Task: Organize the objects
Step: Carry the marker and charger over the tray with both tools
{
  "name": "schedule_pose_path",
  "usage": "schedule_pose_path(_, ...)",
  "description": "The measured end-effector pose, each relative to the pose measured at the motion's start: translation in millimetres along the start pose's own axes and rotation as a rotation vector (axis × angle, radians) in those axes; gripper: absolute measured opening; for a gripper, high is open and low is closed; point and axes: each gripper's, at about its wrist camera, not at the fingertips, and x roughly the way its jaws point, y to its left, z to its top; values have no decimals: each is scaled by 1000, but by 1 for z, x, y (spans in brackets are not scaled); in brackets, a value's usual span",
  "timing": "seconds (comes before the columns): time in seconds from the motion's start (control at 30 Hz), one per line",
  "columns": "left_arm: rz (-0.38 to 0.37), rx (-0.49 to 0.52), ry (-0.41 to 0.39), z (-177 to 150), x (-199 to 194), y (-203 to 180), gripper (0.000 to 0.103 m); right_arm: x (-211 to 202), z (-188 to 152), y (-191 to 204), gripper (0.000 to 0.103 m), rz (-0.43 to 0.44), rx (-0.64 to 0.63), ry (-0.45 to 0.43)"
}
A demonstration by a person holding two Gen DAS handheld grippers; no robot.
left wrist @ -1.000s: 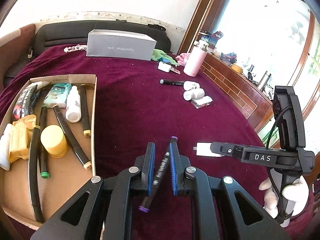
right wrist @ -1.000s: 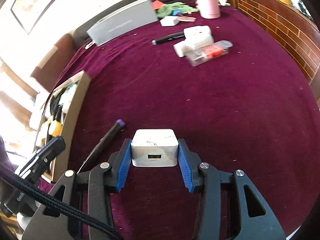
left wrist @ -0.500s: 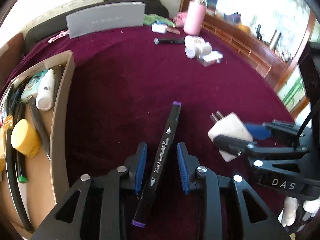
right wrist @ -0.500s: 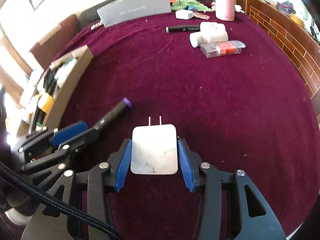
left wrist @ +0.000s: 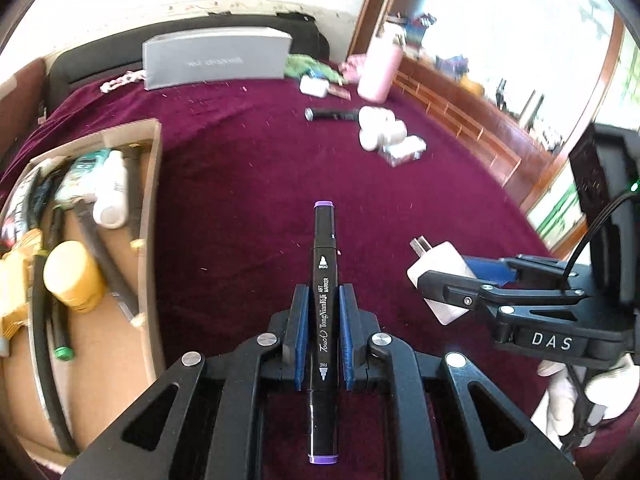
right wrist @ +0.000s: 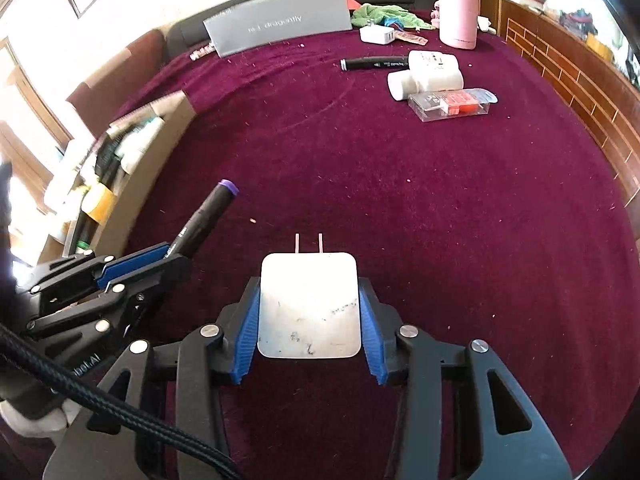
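Note:
A black art marker (left wrist: 323,240) with purple end caps lies straight along my left gripper (left wrist: 323,292), which is shut on its middle above the maroon cloth. The right wrist view shows the marker (right wrist: 204,216) sticking out of the left gripper (right wrist: 172,258) at lower left. My right gripper (right wrist: 308,284) holds a white wall charger (right wrist: 308,304) flat, prongs pointing forward; its jaws are closing a little with the blue pads on the charger's sides. From the left wrist, the charger (left wrist: 438,256) and the right gripper (left wrist: 440,276) are just right of the marker.
An open cardboard box (left wrist: 154,200) at the left holds markers, bottles and packets. At the far side lie a black marker (left wrist: 330,114), white bottles (left wrist: 380,132), a clear case (right wrist: 452,104), a white adapter (right wrist: 376,35), a pink bottle (left wrist: 380,72) and a grey box (left wrist: 216,62).
The left jaws let go of the tilted marker, then shut on it again with it lying straight. The charger has turned from socket face towards me to flat, prongs forward.

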Motion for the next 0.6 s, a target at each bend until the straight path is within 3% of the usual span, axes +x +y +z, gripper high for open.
schedule_pose_path(0.27,25,-120,-89,0,-47,48,11,-22,15,28,43,103,-25,-34)
schedule_pose_path(0.6,163,-264,-135,-24,-86,127,11,-13,33,98,44,231,-123,-1)
